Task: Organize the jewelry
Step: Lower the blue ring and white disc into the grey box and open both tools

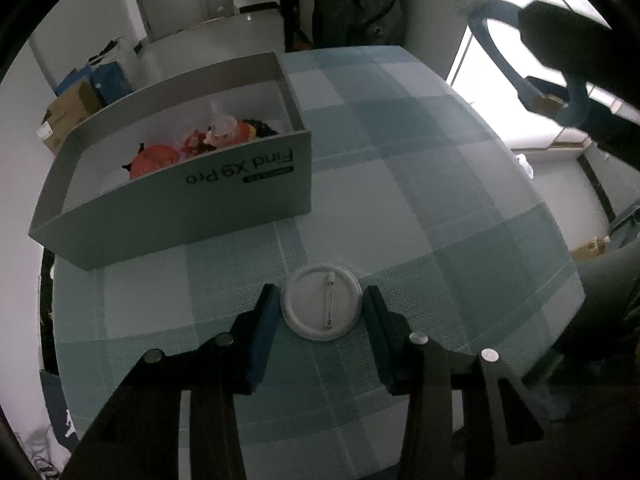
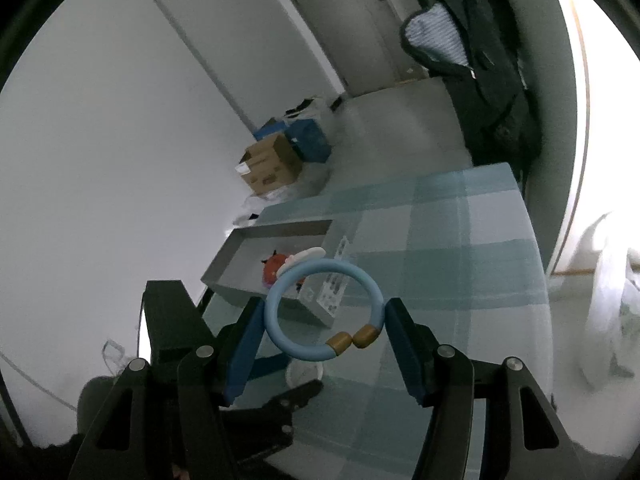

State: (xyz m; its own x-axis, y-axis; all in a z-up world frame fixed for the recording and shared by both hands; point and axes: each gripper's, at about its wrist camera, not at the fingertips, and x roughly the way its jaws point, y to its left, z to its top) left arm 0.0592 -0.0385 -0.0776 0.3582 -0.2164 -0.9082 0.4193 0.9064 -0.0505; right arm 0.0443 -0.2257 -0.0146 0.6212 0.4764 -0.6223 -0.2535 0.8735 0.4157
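**Badge at the left jaws, bangle in the right**

Your round white pin-back badge (image 1: 321,301) lay face down, its metal pin uppermost. It sat on the teal-and-white checked tablecloth (image 1: 440,184) between your left gripper (image 1: 321,312) fingers, which stood at its rim; I could not tell whether they gripped it. Your right gripper (image 2: 324,326) held the pale blue open bangle with gold end caps (image 2: 280,344) aloft, clamped across its width. The grey cardboard box (image 1: 192,200) of colourful trinkets stood behind, beside white walls.
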